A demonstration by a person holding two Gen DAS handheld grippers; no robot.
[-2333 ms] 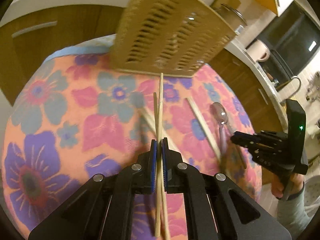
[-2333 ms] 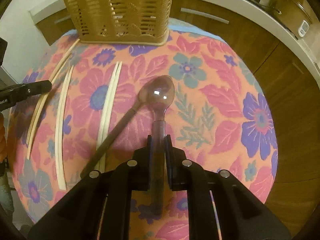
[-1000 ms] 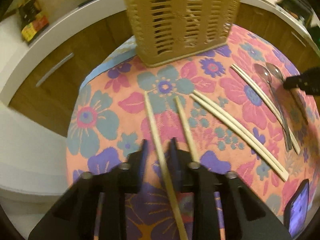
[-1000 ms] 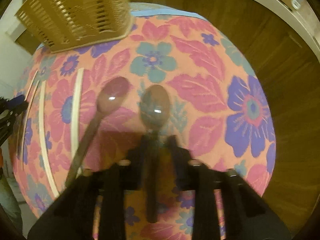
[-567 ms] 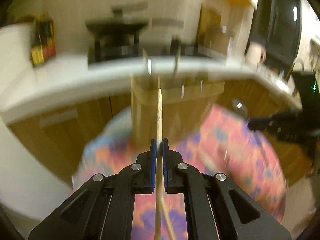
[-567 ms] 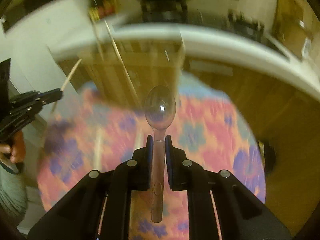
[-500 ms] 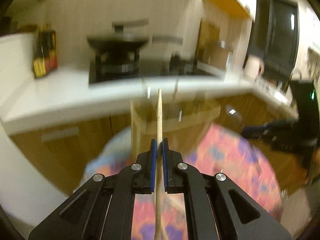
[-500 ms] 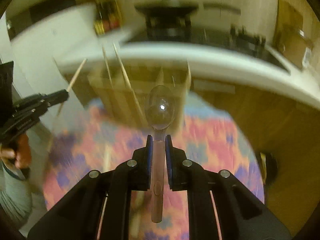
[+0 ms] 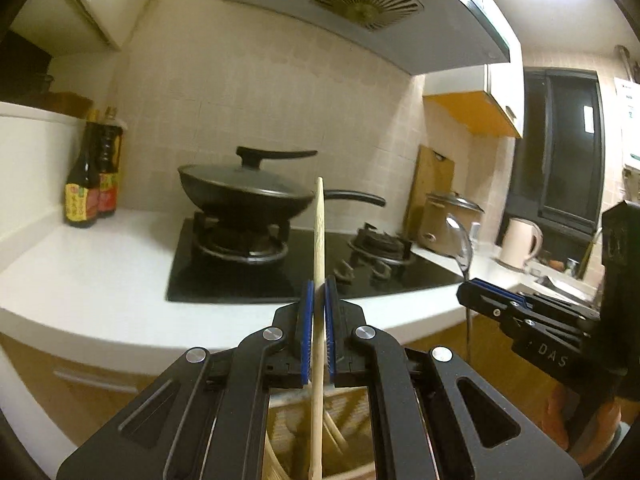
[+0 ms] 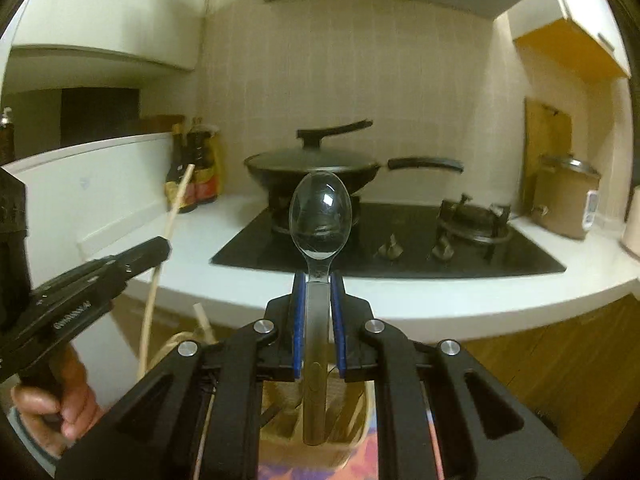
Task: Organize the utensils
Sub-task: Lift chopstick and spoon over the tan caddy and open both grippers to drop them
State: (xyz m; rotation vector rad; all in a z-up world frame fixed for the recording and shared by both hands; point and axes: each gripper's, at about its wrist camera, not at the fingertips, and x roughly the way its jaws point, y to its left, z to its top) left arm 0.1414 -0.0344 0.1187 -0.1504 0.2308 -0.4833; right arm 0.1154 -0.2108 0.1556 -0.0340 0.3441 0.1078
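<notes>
At the centre of the left wrist view, the left gripper (image 9: 316,312) has its fingers pressed together on a pale wooden chopstick (image 9: 319,240), which stands nearly upright, its tip reaching up in front of the black wok (image 9: 244,196) on the stove. Its lower end hangs toward the bottom of the frame, above the tan slotted utensil basket (image 9: 348,412), where other chopsticks already lean.

In the right wrist view the right gripper (image 10: 318,312) is clamped on the handle of a metal spoon (image 10: 320,216), bowl up at mid-frame and handle pointing down toward the same basket (image 10: 352,412), seen at the lower centre. The left gripper shows at the left edge of this view, a hand (image 10: 60,396) wrapped round its grip.

Both utensils appear to be carried, held upright over the basket, so the step in hand looks like the delivery: each piece is poised for dropping in. The next move probably calls for lowering each lower end into a compartment, chopstick among the chopsticks, spoon apart from them, then parting the fingers only once the tips are inside the rim. Which compartment lies under each cannot be told, since the grippers hide most of the basket.
</notes>
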